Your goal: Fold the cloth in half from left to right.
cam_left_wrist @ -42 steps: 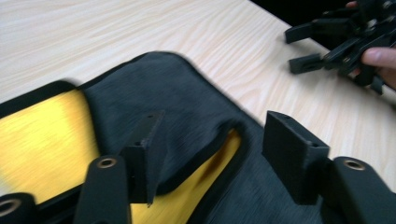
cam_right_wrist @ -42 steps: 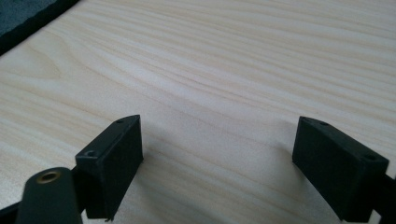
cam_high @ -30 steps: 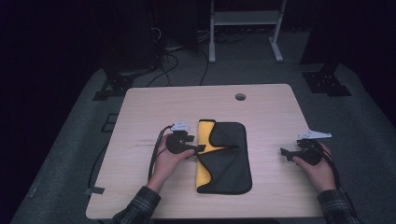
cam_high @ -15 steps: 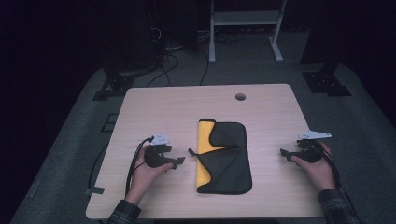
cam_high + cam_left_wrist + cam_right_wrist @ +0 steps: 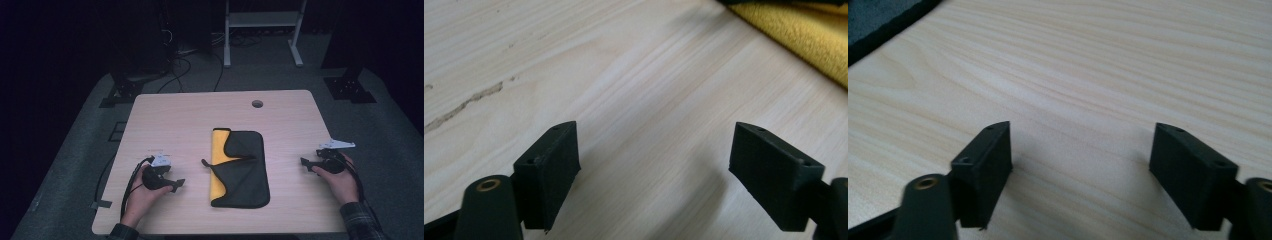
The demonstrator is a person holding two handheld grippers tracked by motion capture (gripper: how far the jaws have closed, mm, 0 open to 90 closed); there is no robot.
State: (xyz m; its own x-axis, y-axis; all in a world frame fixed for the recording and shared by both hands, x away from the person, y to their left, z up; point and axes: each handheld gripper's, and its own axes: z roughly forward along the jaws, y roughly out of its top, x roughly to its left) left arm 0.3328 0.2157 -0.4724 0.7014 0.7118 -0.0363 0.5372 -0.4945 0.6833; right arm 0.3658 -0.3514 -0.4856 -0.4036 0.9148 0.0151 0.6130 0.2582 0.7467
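A folded dark grey and yellow cloth (image 5: 240, 167) lies flat at the middle of the wooden table (image 5: 175, 120). My left gripper (image 5: 177, 183) rests low over the table to the cloth's left, apart from it, pointing toward it. In the left gripper view its jaws (image 5: 654, 165) stand open over bare wood and have just been opening; the cloth's yellow edge (image 5: 804, 35) is ahead at top right. My right gripper (image 5: 304, 161) sits near the table's right edge, pointing at the cloth. Its jaws (image 5: 1080, 165) are open with nothing between them, and have just been closing a little.
A round cable hole (image 5: 257, 104) sits near the table's far edge. Behind the table, on the dark floor, are a white metal frame (image 5: 260, 30), loose cables (image 5: 175, 65) and a black stand base (image 5: 350, 87). A dark cloth corner (image 5: 878, 20) shows at top left in the right gripper view.
My left gripper has drawn back from the cloth's left edge, moving left and toward the table's front. The cloth stays flat. My right hand has kept still.
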